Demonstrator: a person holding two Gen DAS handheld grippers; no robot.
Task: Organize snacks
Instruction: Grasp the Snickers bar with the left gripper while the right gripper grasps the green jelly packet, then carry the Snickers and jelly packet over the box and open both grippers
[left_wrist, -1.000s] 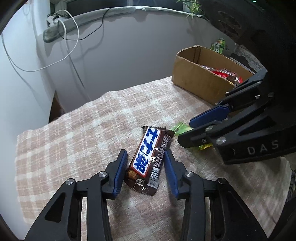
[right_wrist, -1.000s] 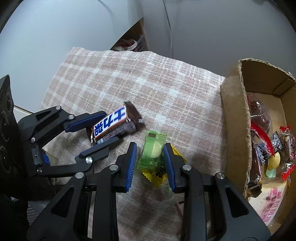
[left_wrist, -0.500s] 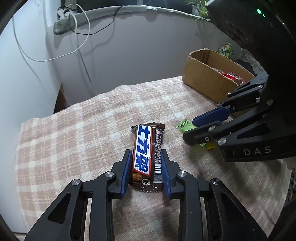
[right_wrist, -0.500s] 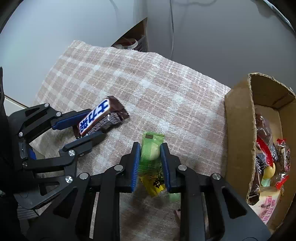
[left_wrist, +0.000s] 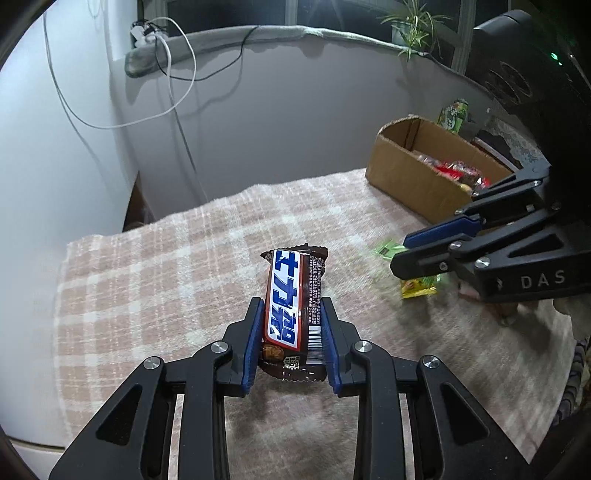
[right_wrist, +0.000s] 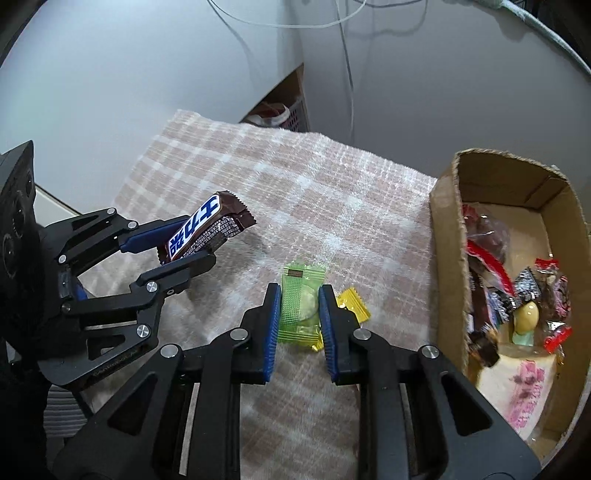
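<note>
My left gripper (left_wrist: 290, 325) is shut on a brown chocolate bar with a blue and white label (left_wrist: 293, 295) and holds it above the checked cloth; the bar also shows in the right wrist view (right_wrist: 205, 230). My right gripper (right_wrist: 297, 314) is shut on a green candy packet (right_wrist: 300, 306), lifted off the cloth. A yellow candy packet (right_wrist: 352, 304) lies on the cloth just under and right of it. In the left wrist view the right gripper (left_wrist: 406, 254) is at the right, with the yellow packet (left_wrist: 419, 288) below it.
A cardboard box (right_wrist: 448, 236) holding several wrapped snacks stands at the right end of the cloth (right_wrist: 295, 206); it also shows in the left wrist view (left_wrist: 402, 177). A wall with hanging cables runs behind. The cloth drops off at its left edge.
Both grippers closed on their snacks and lifted them: the left on the chocolate bar, the right on the green packet. The yellow packet stayed on the cloth.
</note>
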